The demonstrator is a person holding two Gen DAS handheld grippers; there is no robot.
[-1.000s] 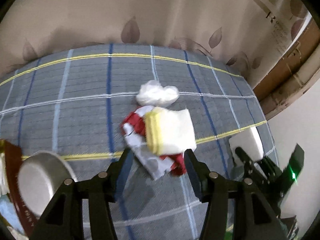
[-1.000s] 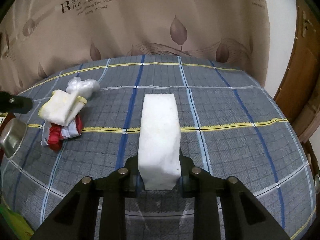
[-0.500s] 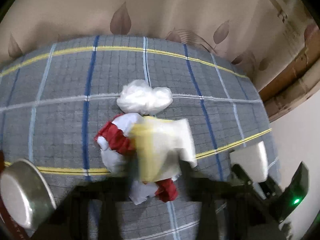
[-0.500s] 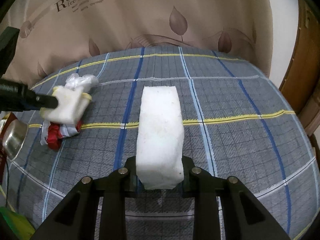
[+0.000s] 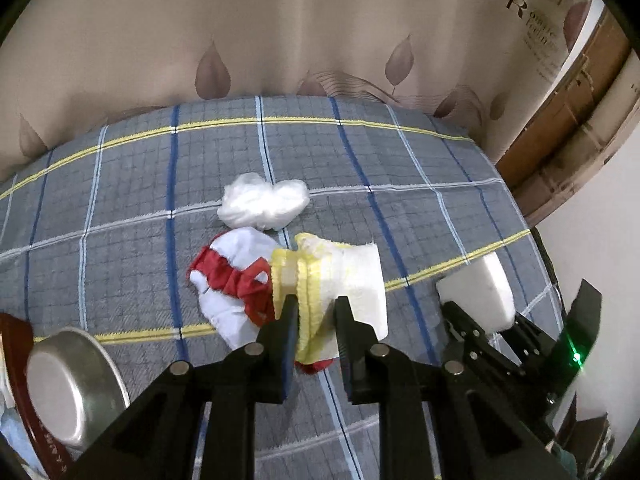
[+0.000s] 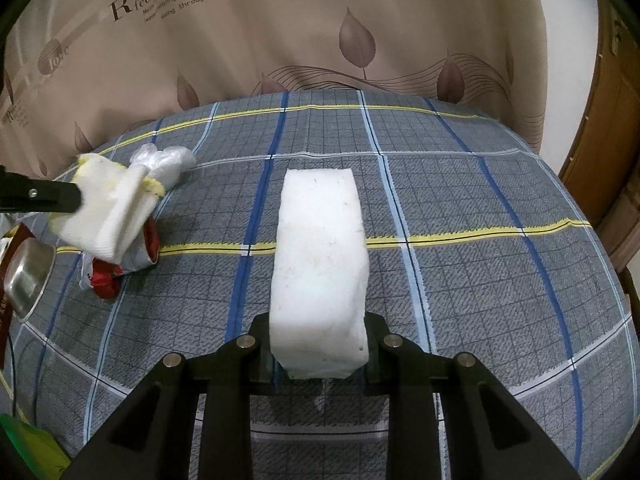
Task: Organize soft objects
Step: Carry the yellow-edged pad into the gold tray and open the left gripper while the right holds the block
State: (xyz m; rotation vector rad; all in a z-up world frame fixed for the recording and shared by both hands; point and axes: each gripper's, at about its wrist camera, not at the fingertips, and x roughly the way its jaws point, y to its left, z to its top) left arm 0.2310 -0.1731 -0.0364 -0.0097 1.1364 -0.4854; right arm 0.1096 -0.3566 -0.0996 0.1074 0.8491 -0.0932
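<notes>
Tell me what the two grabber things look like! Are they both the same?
They look alike. The left gripper is all black, with two flat, straight fingers on angled black struts, each strut dotted with round silver bolts. The right gripper has the same black struts and silver bolts. In the left wrist view, the right gripper's body shows a small green light. No hands or sleeves are visible.

surface: a table under a grey plaid cloth (image 6: 460,208) with blue, white and yellow lines
middle left: a white plastic bag (image 5: 264,205) lay on it
beside bag: a red-and-white cloth (image 5: 230,280) lay nearer
left edge: a steel bowl (image 5: 68,384)
</notes>
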